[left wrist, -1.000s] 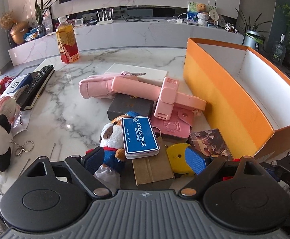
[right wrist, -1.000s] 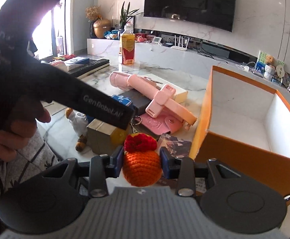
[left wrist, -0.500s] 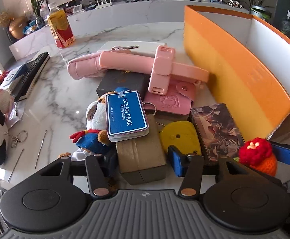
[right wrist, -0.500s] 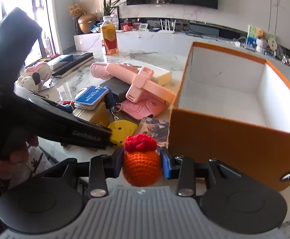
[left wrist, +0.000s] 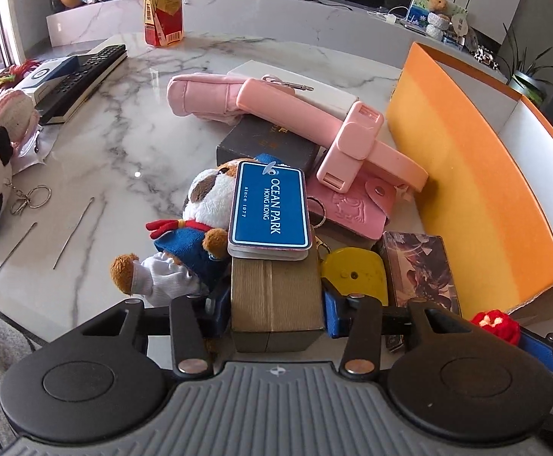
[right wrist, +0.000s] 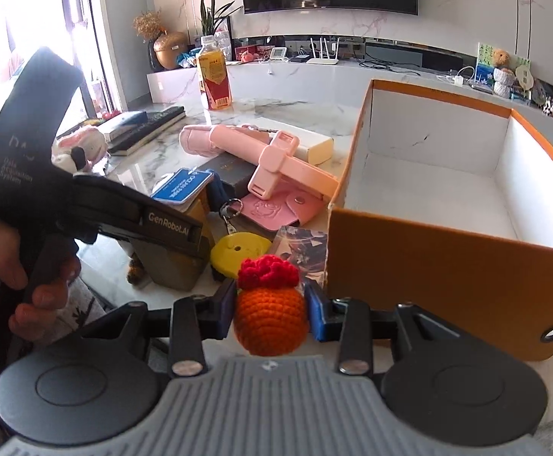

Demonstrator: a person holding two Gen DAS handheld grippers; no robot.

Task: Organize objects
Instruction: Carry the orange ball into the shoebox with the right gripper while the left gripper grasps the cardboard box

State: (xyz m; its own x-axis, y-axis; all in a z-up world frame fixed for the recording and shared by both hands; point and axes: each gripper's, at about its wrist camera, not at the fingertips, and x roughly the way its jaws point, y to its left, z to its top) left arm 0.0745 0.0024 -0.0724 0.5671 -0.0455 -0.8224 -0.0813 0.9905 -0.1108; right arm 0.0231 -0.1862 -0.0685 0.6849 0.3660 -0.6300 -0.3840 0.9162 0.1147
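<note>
Left wrist: left hand-held gripper [left wrist: 274,306] jaws closing on the brown box [left wrist: 274,296], pads at both its sides. Blue tag [left wrist: 269,211] lies on the box's far end, plush dog [left wrist: 200,228] just left.

Right wrist: right hand-held gripper [right wrist: 270,306] clamps the crochet ball [right wrist: 269,317]; orange bin [right wrist: 447,266] just right, ahead.

Ahead of the left hand-held gripper [left wrist: 276,313] the way is packed: a brown box [left wrist: 274,298] sits between its closing jaws, with a plush dog [left wrist: 185,243] to its left, a yellow tag [left wrist: 352,269] and a dark printed box [left wrist: 421,266] to its right, and pink items piled beyond. Further right the orange box [left wrist: 477,190] wall blocks passage. Left of the gripper the marble tabletop [left wrist: 124,152] lies mostly bare, apart from two thin needles [left wrist: 73,231]. The orange box's white inside is open from above.
</note>
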